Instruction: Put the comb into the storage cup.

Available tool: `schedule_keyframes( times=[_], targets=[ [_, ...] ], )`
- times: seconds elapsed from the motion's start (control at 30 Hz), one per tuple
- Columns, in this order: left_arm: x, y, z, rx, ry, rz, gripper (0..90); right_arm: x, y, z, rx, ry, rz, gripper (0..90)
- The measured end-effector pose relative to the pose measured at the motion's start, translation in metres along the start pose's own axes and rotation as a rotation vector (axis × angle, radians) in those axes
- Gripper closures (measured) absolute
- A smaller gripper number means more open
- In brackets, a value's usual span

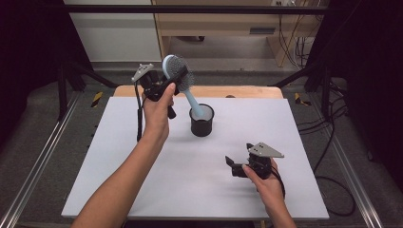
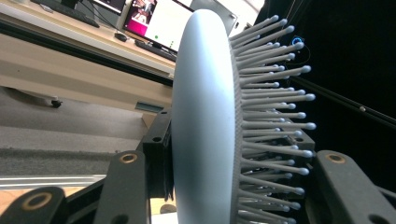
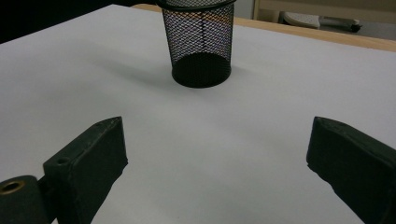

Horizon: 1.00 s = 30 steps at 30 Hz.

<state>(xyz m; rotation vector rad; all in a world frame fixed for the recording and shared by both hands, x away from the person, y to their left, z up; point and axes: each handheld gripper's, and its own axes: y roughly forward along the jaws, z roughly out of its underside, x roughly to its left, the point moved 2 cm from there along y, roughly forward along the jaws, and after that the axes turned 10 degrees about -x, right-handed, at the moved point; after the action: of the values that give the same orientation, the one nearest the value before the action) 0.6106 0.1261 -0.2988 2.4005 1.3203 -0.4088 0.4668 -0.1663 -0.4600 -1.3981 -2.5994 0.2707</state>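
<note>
Hairbrush (image 1: 178, 76) clamped by its head in left gripper (image 1: 177, 80), handle end dipped into black mesh cup (image 1: 202, 122).

Held tilted above the far half of the white table (image 1: 142, 180), bristles turned to the right in the left gripper view (image 2: 271, 116), jaws pressed against back and bristle side. Cup upright near table's middle. Right gripper (image 1: 230, 166) low over the near right part, jaws wide apart, nothing between them, well apart from the cup (image 3: 200, 46).

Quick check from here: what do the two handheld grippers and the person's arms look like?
Both are black two-jaw tools. The left gripper and right gripper each carry a grey three-cornered plate on top and trail a black cable. Brass-coloured pivot pins show near the blocky jaws. The forearms are bare, with no sleeves or gloves.
</note>
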Motion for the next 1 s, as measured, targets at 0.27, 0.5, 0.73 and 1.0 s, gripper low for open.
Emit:
schedule_keyframes(
  times=[0.27, 0.5, 0.73, 1.0],
  targets=[
    [0.000, 0.009, 0.001, -0.016, 0.031, -0.005, 49.7, 0.000, 0.000, 0.000, 0.002, 0.000, -0.002, 5.1],
    [0.000, 0.012, 0.003, -0.015, 0.060, -0.019, 49.7, 0.001, 0.001, 0.000, 0.004, -0.003, -0.009, 5.0],
    [0.000, 0.016, 0.007, -0.012, 0.057, -0.018, 49.6, 0.003, 0.002, 0.001, 0.005, -0.001, -0.011, 4.9],
    [0.002, 0.023, 0.017, 0.002, 0.090, -0.031, 49.6, 0.003, 0.002, 0.001, 0.007, -0.002, -0.012, 4.8]
  ],
)
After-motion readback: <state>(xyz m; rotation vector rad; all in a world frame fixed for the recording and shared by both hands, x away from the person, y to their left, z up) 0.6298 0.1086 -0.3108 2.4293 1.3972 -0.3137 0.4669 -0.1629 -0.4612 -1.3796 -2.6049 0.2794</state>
